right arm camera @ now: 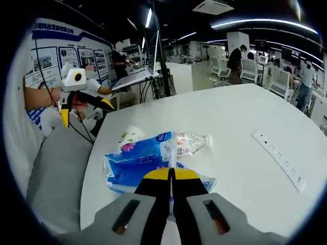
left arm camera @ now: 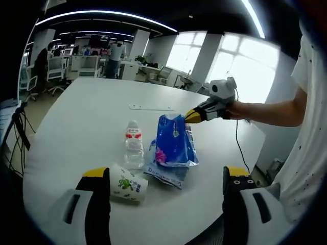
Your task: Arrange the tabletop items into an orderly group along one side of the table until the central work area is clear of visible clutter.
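The left gripper hovers over the near edge of the white surface with its jaws spread wide, nothing between them. Just inside its left jaw lies a paper cup on its side; ahead of the cup a small water bottle stands upright. Between the jaws and a little farther ahead sits a blue packet, touching the bottle or nearly so.

The right gripper has its jaws pressed together at the packet's edge; whether they pinch the wrapper I cannot tell. Beyond the jaw tips lie the bottle and cup, with a white power strip well off to the right.
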